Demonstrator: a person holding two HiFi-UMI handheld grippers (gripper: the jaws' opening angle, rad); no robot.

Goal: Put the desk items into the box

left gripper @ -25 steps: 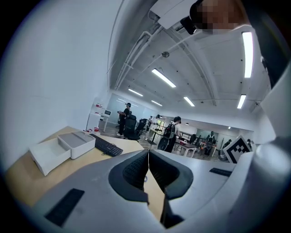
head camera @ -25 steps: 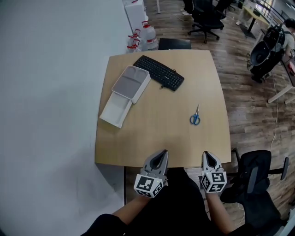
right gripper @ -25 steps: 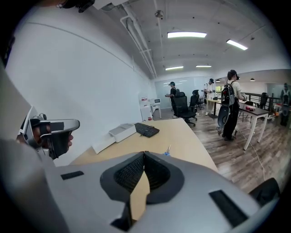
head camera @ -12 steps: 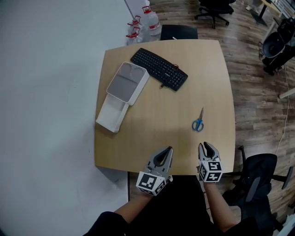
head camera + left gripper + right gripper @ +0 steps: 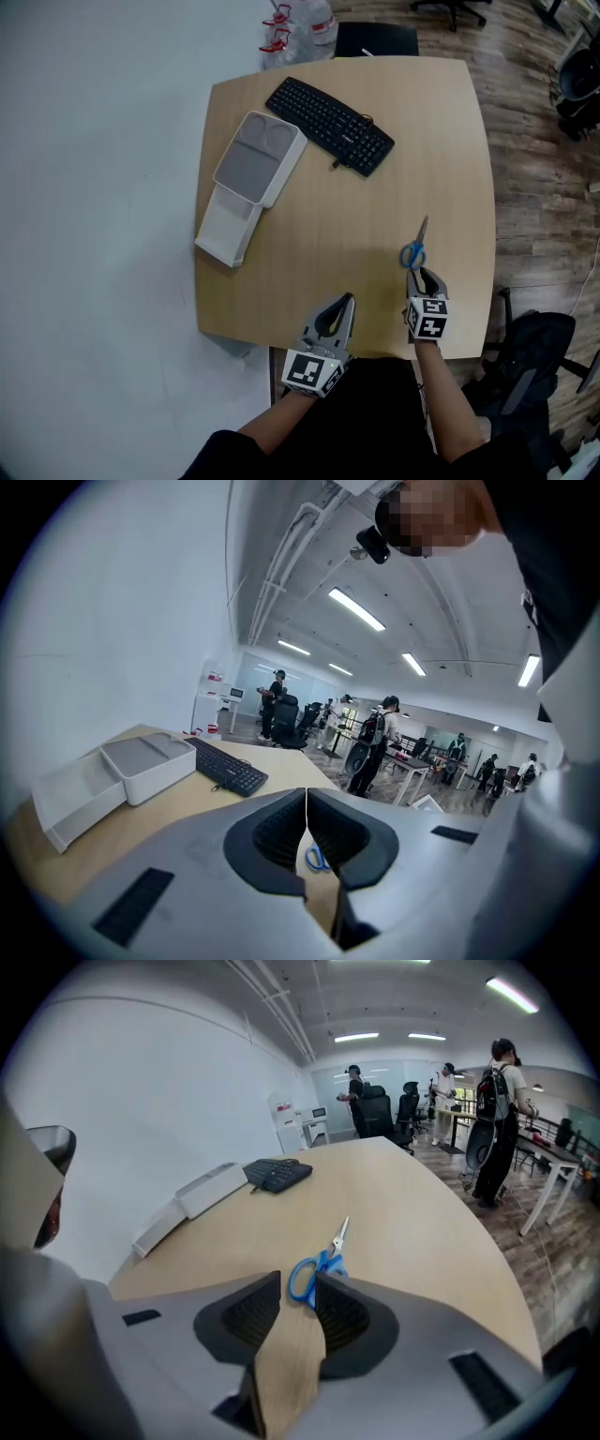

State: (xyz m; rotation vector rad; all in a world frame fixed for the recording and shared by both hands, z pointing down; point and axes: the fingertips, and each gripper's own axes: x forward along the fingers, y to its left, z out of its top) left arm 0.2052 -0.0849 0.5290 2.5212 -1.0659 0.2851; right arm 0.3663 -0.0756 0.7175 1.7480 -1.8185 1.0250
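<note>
R gripper (image 5: 427,274) moved fwd to scissors (image 5: 414,251); fingers just opening, apart, scissors at tips, unclamped. L gripper (image 5: 345,300) fingers together.

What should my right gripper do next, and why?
Probably ease the right gripper slightly forward and down until its fingers straddle the blue handles of the scissors, then close. Its fingers have just been opening, nothing is between them yet, and the handles lie just beyond the fingertips.
</note>
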